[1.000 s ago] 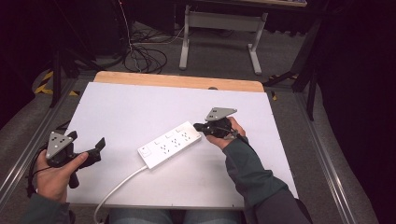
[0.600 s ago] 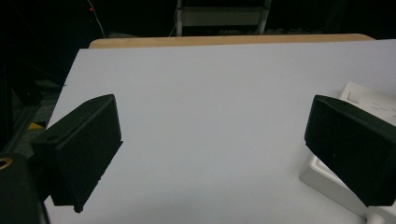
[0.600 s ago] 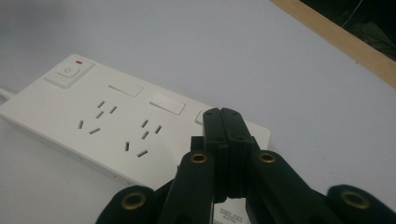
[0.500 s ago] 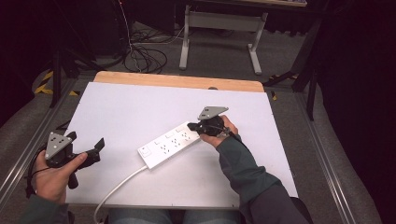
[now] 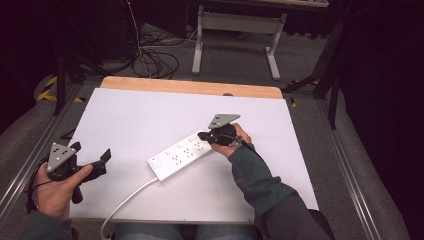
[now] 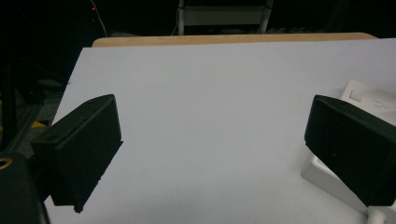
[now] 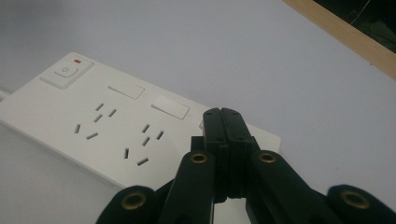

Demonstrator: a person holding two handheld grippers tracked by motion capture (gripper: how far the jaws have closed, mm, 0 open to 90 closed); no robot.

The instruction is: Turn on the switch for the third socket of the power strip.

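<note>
A white power strip (image 5: pixel 180 152) lies slantwise in the middle of the white table top (image 5: pixel 140 115), its cable (image 5: pixel 125 202) running toward the near edge. My right gripper (image 5: pixel 201 135) is shut, with its joined tips over the strip's right end. In the right gripper view the tips (image 7: pixel 222 113) sit just past the sockets of the power strip (image 7: pixel 107 126), and I cannot tell whether they touch it. Near the front left corner my left gripper (image 5: pixel 91 150) is open and holds nothing. Its jaws frame bare table in the left gripper view, with the power strip (image 6: pixel 369 97) behind the right jaw.
The table's far edge is a wooden strip (image 5: pixel 190 86). Metal rails (image 5: pixel 345 165) run along both sides. On the floor beyond lie loose cables (image 5: pixel 155 60) and the legs of a desk frame (image 5: pixel 272 55).
My right gripper has shifted a little to the left over the strip's right end, still shut. The left gripper has stayed put.
</note>
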